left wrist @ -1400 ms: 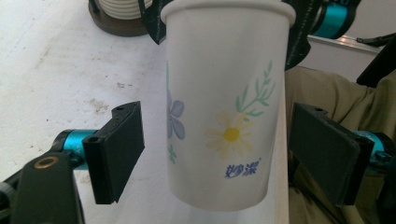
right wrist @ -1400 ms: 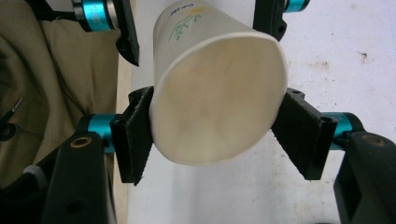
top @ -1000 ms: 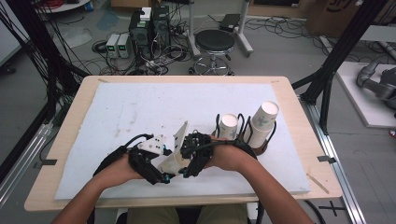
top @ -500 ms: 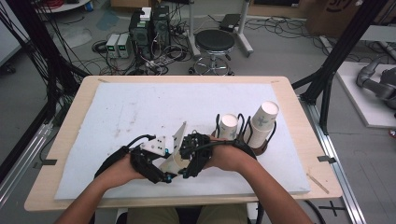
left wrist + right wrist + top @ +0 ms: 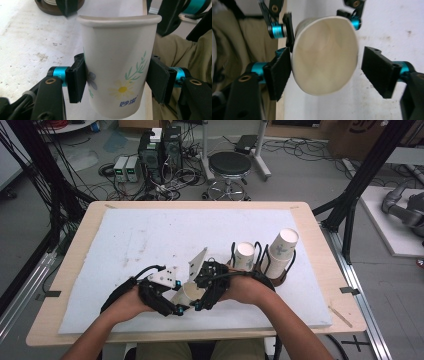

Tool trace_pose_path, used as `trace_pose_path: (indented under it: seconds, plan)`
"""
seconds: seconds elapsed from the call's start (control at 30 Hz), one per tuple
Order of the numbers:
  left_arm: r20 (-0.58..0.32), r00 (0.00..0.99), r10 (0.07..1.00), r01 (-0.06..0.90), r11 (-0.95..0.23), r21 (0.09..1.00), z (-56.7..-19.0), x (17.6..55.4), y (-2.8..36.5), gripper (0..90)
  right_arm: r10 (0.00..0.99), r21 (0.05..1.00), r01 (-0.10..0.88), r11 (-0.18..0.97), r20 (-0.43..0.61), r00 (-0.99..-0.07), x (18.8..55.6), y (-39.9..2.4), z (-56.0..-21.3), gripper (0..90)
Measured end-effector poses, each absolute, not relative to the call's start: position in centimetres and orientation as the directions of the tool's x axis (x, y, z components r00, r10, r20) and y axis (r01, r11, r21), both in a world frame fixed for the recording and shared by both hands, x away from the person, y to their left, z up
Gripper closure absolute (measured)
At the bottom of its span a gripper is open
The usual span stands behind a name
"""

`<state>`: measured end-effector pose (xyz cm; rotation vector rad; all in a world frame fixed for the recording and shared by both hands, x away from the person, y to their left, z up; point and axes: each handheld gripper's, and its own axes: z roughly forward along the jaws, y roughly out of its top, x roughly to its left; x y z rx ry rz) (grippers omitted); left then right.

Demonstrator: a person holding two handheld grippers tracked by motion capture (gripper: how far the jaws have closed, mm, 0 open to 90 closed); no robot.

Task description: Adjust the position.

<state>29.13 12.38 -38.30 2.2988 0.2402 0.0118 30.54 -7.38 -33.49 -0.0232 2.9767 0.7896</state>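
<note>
Since the earlier frames our hands have kept their place near the table's front edge, but the jaws have traded roles: our left gripper (image 5: 172, 301) has just been closing onto the paper cup (image 5: 189, 292), and our right gripper (image 5: 205, 290) has just been opening off it.

In the left gripper view both pads press the flowered cup (image 5: 120, 72) wall at 9 and 3 o'clock, so the cup is clamped. In the right gripper view the cup's mouth (image 5: 324, 55) faces the camera; the pad at 9 o'clock is against the rim, the one at 3 o'clock stands apart.

Both forearms enter from 6 o'clock and meet over the white mat (image 5: 150, 235). At 2 o'clock from our hands a wire cup holder (image 5: 260, 262) carries two more cups (image 5: 282, 247), just beside our right wrist.
</note>
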Motion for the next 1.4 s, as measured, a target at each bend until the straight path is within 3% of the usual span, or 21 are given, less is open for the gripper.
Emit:
trace_pose_path:
  seconds: [0.37, 0.7, 0.93, 1.4]
  plan:
    - [-0.085, 0.968, 0.236, 0.205, -0.55, 0.81, -39.2, 29.0, 14.3, 37.3, 0.149, 0.744, 0.097, 0.661, -0.003, -0.989, 30.6, -12.0, -34.1, 21.7]
    - [-0.102, 0.939, 0.328, 0.229, -0.378, 0.897, -40.2, 29.1, 16.6, 37.3, 0.286, 0.866, 0.176, 0.468, 0.041, -0.957, 29.8, -15.8, -35.8, 21.7]
    - [-0.107, 0.921, 0.376, 0.226, -0.289, 0.93, -40.8, 29.1, 17.8, 37.3, 0.36, 0.9, 0.211, 0.381, 0.066, -0.931, 29.1, -18.1, -37.1, 21.7]
    - [-0.088, 0.876, 0.474, 0.175, -0.144, 0.974, -41.6, 28.5, 20.1, 36.9, 0.47, 0.912, 0.214, 0.349, 0.027, -0.882, 28.1, -20.9, -39.1, 21.7]
